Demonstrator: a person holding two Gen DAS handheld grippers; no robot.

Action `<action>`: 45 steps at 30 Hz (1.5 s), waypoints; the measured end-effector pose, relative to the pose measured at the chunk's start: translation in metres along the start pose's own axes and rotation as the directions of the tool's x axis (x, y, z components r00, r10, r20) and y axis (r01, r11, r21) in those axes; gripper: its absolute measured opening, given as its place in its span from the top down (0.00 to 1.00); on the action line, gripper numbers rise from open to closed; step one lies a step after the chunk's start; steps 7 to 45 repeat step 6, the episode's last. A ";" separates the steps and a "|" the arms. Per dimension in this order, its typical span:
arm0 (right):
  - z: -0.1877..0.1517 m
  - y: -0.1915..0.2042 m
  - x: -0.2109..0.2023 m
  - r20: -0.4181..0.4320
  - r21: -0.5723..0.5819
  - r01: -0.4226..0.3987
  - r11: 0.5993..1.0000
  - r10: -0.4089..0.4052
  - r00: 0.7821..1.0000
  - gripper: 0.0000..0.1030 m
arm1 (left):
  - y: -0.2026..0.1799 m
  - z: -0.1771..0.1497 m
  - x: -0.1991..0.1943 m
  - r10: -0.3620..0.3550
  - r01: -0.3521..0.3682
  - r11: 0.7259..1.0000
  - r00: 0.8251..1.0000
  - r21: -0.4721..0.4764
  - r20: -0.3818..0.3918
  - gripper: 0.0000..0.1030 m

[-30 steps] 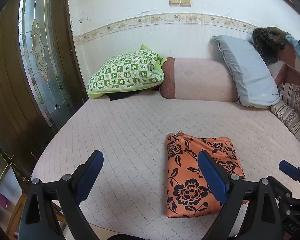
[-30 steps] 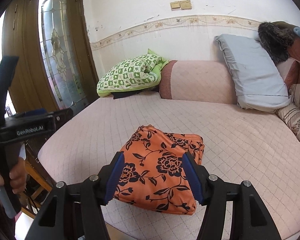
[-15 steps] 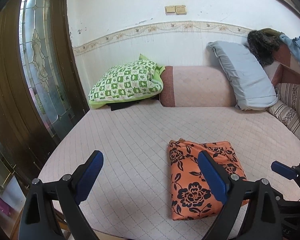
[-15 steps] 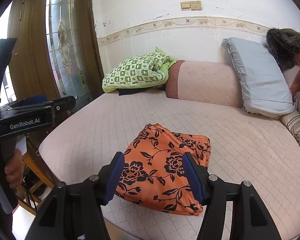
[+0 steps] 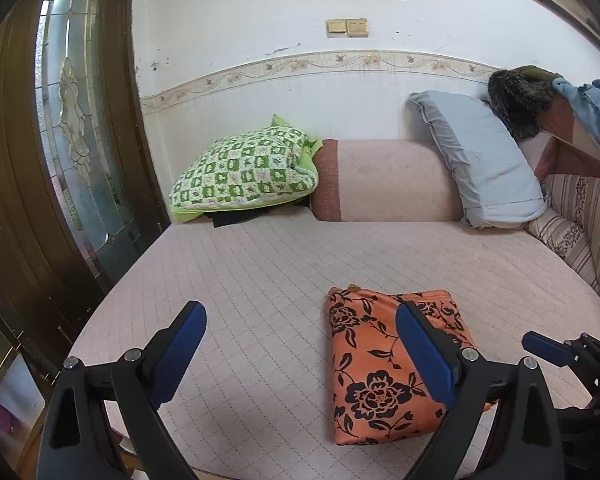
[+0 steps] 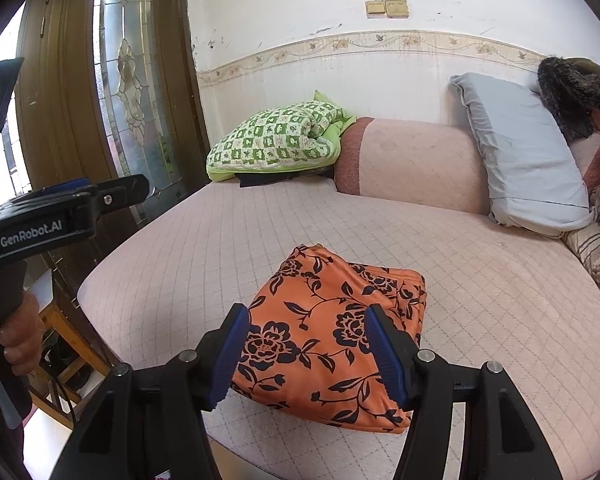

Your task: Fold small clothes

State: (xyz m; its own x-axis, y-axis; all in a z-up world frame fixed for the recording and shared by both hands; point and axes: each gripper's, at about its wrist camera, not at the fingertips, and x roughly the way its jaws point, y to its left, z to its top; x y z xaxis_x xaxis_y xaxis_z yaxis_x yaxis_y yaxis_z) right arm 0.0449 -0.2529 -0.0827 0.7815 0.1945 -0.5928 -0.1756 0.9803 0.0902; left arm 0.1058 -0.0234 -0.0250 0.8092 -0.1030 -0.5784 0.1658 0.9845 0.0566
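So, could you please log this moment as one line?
folded orange floral cloth: flat on quilted pink bed | left gripper: open | right gripper: open

A lived-in home bedroom: a bed [image 5: 260, 280] under a pink quilted cover fills the frame, with a green checked pillow [image 5: 244, 172] at 11 o'clock, a grey pillow [image 5: 484, 164] at 2 o'clock, and a wooden door [image 5: 60, 160] with leaded glass at 9 o'clock.
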 end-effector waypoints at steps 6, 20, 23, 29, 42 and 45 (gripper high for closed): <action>-0.001 0.000 0.005 -0.003 -0.001 0.002 1.000 -0.002 1.000 0.38 | 0.000 0.001 0.003 -0.072 0.073 0.997 0.997 -0.034 0.010 0.07; -0.001 0.000 0.005 -0.003 -0.001 0.002 1.000 -0.002 1.000 0.38 | 0.000 0.001 0.003 -0.072 0.073 0.997 0.997 -0.034 0.010 0.07; -0.001 0.000 0.005 -0.003 -0.001 0.002 1.000 -0.002 1.000 0.38 | 0.000 0.001 0.003 -0.072 0.073 0.997 0.997 -0.034 0.010 0.07; -0.001 0.000 0.005 -0.003 -0.001 0.002 1.000 -0.002 1.000 0.38 | 0.000 0.001 0.003 -0.072 0.073 0.997 0.997 -0.034 0.010 0.07; -0.001 0.000 0.005 -0.003 -0.001 0.002 1.000 -0.002 1.000 0.38 | 0.000 0.001 0.003 -0.072 0.073 0.997 0.997 -0.034 0.010 0.07; -0.001 0.000 0.005 -0.003 -0.001 0.002 1.000 -0.002 1.000 0.38 | 0.000 0.001 0.003 -0.072 0.073 0.997 0.997 -0.034 0.010 0.07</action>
